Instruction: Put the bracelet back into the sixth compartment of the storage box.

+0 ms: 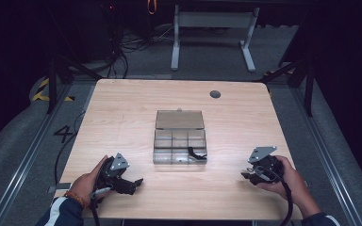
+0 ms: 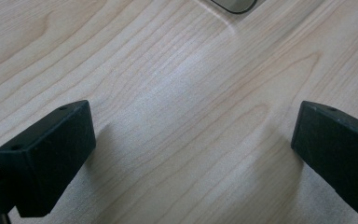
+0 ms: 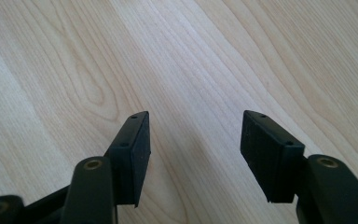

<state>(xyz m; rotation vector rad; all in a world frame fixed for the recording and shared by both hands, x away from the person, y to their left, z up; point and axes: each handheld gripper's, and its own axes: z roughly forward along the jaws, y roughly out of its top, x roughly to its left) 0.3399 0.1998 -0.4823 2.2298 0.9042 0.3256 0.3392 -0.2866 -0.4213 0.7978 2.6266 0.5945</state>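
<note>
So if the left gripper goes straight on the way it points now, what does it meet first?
Probably only bare table. The left gripper is open and empty, and the clear compartment box lies ahead, slightly to one side.

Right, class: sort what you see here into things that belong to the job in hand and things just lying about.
Belongs to the job:
- clear compartment box, lid open
- black part in its front right compartment
- left gripper, jaws open
- right gripper, jaws open

Just lying about:
- grey table legs behind
- floor cables
</note>
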